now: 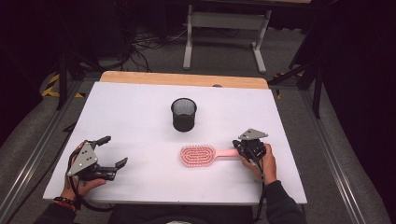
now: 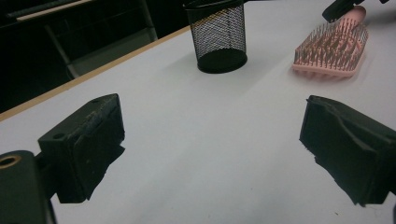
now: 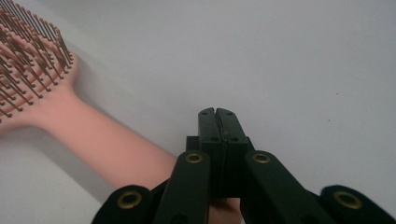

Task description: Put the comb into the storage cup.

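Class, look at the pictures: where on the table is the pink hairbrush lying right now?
In the high view the pink hairbrush lies bristles-up just right of centre on the white table, in front of the black mesh cup, its handle pointing toward the right tool.

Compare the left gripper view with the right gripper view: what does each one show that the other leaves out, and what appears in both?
Left gripper view, not the right: the black mesh cup standing upright, the table's wooden edge, and the left hand-held gripper with its jaws wide open over bare table.
Right gripper view, not the left: the right hand-held gripper with its jaws shut together, and the pink handle running beside and beneath it.
Both: the pink hairbrush lying bristles up, and the white table top.
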{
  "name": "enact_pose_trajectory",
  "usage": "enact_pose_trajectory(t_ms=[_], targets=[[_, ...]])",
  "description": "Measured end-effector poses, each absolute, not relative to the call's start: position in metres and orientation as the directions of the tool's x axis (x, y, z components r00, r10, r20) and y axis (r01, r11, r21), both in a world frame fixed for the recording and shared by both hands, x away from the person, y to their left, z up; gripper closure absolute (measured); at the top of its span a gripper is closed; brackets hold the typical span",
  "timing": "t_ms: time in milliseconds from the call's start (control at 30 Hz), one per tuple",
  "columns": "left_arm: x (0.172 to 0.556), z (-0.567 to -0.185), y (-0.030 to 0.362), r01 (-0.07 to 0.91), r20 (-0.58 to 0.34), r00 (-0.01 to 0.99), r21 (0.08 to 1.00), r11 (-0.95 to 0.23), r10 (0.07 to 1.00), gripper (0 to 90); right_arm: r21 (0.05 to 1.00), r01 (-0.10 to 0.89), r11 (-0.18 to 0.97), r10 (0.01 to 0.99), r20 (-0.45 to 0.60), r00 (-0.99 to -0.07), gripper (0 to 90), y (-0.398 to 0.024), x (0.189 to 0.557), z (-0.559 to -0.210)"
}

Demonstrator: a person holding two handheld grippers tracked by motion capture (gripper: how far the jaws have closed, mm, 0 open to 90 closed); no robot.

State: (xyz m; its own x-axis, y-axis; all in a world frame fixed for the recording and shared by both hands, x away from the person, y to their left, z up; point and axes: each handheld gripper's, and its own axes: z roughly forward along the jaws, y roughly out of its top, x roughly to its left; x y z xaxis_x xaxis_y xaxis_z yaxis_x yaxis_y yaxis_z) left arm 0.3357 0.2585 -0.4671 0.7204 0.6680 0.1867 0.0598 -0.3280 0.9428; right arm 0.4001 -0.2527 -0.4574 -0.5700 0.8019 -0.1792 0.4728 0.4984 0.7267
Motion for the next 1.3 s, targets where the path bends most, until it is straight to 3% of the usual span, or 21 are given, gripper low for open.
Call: enact_pose_trajectory(t_ms=[1300], targets=[[0.336,-0.468,0.256,0.062,0.189,0.753,0.933,-0.354,0.630,6.9,0.693,0.487,0.531,0.759,-0.135,-0.637,89.7,-0.250,0.367,-0.462]])
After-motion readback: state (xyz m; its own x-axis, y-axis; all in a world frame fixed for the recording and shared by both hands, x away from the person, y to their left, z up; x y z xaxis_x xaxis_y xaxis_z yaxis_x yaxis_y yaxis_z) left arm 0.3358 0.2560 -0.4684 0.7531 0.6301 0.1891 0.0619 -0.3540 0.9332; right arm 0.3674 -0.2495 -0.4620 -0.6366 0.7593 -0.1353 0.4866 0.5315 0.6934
